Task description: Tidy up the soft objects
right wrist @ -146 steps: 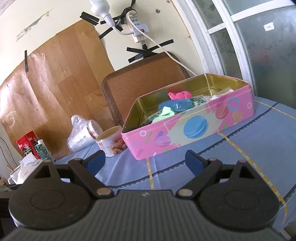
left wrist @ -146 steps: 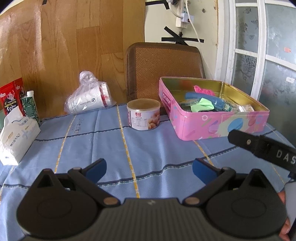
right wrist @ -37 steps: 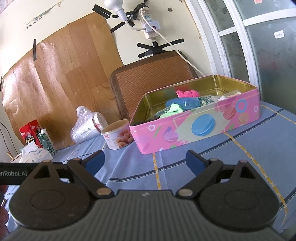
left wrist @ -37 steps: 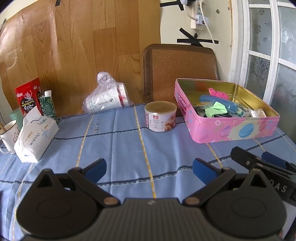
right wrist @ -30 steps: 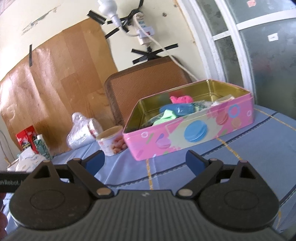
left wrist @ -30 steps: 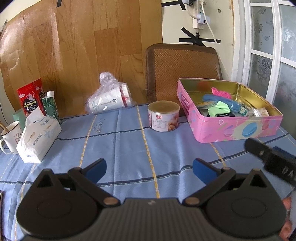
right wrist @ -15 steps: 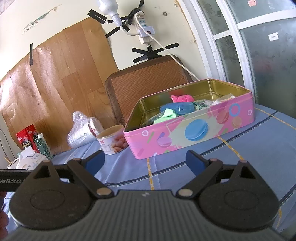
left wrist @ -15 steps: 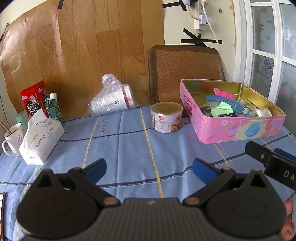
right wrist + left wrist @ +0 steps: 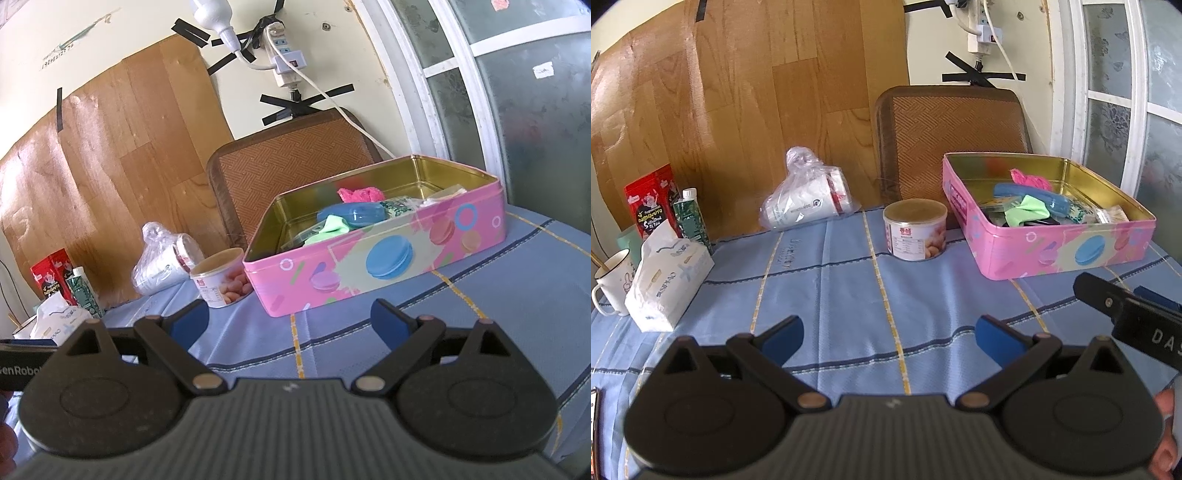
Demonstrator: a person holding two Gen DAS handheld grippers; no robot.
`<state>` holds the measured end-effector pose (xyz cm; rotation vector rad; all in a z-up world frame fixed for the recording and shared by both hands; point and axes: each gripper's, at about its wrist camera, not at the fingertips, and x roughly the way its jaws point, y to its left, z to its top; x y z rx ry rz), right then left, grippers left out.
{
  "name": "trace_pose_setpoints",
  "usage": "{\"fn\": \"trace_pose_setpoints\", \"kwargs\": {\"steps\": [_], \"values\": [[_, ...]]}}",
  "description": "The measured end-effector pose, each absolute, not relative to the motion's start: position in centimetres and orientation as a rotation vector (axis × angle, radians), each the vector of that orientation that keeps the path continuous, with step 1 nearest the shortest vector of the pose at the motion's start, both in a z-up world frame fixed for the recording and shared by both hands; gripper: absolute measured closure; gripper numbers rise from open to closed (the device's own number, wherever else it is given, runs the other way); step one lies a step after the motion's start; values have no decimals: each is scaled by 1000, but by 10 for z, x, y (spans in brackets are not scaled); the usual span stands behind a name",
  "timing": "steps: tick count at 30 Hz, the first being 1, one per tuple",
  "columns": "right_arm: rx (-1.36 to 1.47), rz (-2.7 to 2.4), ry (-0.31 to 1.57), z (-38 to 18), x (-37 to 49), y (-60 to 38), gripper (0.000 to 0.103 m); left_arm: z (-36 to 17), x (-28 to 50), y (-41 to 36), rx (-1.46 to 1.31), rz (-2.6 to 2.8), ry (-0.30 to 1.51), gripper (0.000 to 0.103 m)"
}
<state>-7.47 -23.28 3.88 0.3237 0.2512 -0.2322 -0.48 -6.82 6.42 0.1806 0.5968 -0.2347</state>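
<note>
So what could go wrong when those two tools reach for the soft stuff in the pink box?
The small round can stands right beside the pink tin box; the left tool could knock it over. The light tin might slide on the blue tablecloth. The green cloth overlaps other items, which may lift out too.

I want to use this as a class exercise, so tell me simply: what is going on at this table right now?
A person holds a gripper in each hand over a blue tablecloth. The left gripper and the right gripper are both open and hold nothing. The pink tin lies open, with a pink cloth, a green cloth and a blue case inside. A round can stands beside it.
</note>
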Motion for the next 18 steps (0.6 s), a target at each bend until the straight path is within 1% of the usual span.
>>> {"fn": "trace_pose_setpoints", "kwargs": {"steps": [18], "values": [[324, -234, 253, 38, -74, -233, 7, 61, -7, -72, 200, -277, 628, 0]]}}
